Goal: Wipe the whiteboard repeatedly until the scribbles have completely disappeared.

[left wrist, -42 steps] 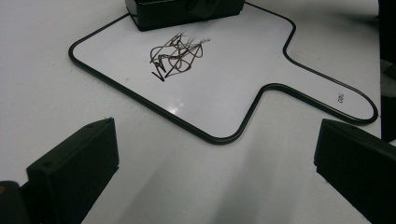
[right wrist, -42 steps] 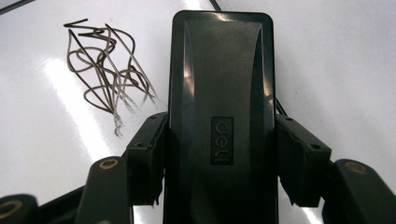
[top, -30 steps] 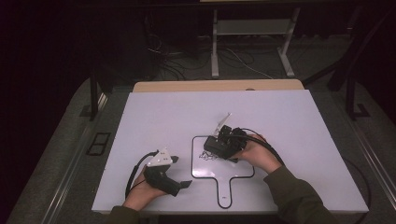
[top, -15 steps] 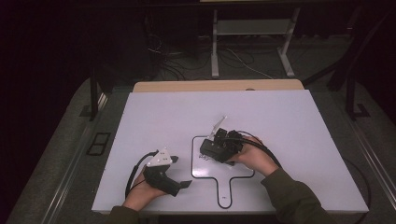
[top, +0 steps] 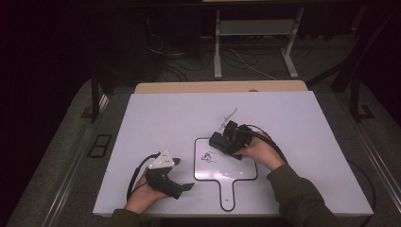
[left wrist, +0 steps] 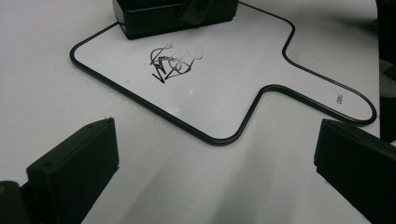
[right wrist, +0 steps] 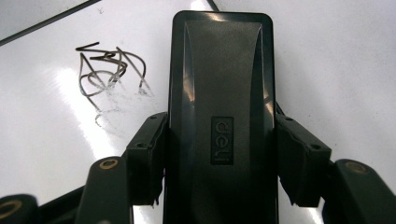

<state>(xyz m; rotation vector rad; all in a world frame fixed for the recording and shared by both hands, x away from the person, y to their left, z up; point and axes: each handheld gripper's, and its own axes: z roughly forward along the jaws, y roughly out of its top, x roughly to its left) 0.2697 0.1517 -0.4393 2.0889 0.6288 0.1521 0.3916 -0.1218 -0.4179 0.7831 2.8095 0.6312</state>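
A small whiteboard [top: 239, 166] with a short handle lies on the white table [top: 156, 118], with a black scribble [top: 208, 157] on its left part. My right gripper [top: 226, 143] is shut on a black eraser [top: 220, 141], which rests on the board just right of the scribble. In the right gripper view the eraser [right wrist: 219, 93] sits between the jaws, with the partly smeared scribble [right wrist: 109, 70] to its left. My left gripper [top: 183, 176] rests open on the table left of the board. Beyond its wide-apart jaws, the left gripper view shows the whiteboard [left wrist: 243, 84], scribble [left wrist: 170, 60] and eraser [left wrist: 159, 16].
A wooden strip [top: 217, 86] runs along the table's far edge. Metal stand legs [top: 217, 52] and cables lie on the dark floor behind. Bare table surface stretches to the left and back of the board.
The right gripper has shifted only slightly with the eraser beside the scribble. The left gripper has not moved.
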